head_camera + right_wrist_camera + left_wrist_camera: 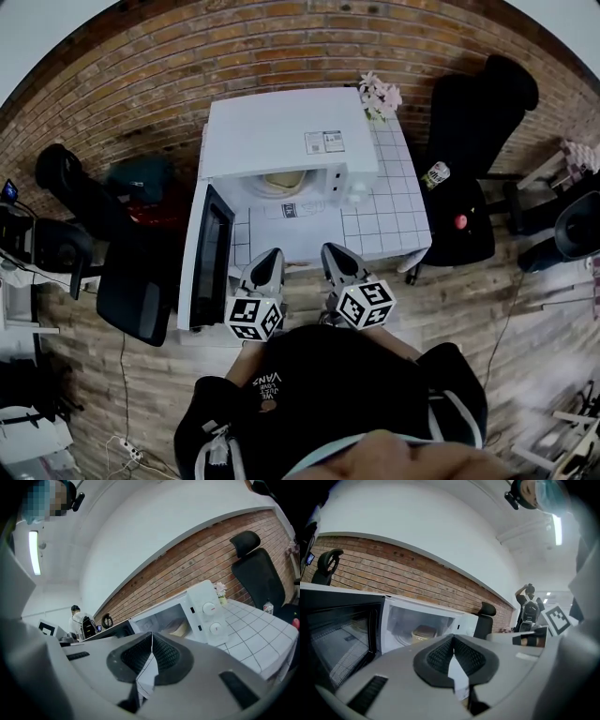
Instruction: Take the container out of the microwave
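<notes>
- Left gripper [269,255] and right gripper [335,251]: jaws pressed together, nothing held.
- Squat beige container [284,182] is seen sitting inside the open white microwave [281,131].

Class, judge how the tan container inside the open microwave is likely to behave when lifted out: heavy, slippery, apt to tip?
The container looks squat and broad, so it probably resists tipping. Its sides seem smooth, so it may slip in a light grip. It sits inside the microwave with its contents hidden, so its weight is uncertain.
</notes>
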Available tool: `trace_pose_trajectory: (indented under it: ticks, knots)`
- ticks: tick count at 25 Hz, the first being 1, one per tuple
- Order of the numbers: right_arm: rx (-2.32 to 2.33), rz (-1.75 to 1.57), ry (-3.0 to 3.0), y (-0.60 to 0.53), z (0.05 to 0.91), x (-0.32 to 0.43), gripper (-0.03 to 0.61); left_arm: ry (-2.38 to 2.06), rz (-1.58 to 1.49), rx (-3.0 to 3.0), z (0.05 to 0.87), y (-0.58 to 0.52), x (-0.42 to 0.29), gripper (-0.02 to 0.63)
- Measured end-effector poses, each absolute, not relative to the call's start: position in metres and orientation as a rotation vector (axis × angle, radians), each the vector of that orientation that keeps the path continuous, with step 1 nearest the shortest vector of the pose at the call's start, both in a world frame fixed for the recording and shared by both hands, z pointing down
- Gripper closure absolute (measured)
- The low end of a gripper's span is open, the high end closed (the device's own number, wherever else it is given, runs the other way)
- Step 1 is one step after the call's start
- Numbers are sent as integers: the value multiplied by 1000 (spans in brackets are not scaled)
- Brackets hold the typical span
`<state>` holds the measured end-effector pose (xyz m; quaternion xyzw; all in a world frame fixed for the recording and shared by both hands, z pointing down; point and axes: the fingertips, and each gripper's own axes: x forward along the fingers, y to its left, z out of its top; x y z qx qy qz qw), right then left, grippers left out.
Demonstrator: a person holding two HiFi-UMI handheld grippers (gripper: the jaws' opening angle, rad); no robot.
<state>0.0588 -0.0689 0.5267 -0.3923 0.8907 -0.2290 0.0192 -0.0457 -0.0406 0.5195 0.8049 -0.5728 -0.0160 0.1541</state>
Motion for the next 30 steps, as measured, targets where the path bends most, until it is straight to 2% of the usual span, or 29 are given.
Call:
trace_pose_trajectory:
  ticks: [11,30]
  knots:
    - [-1179,-773,2811,-99,546,64,574,-1721,-18,2227,535,-85,-56,604]
    - [-1420,-770,2688,-176,570,18,572,-1609,21,2263,568,-185,-102,603]
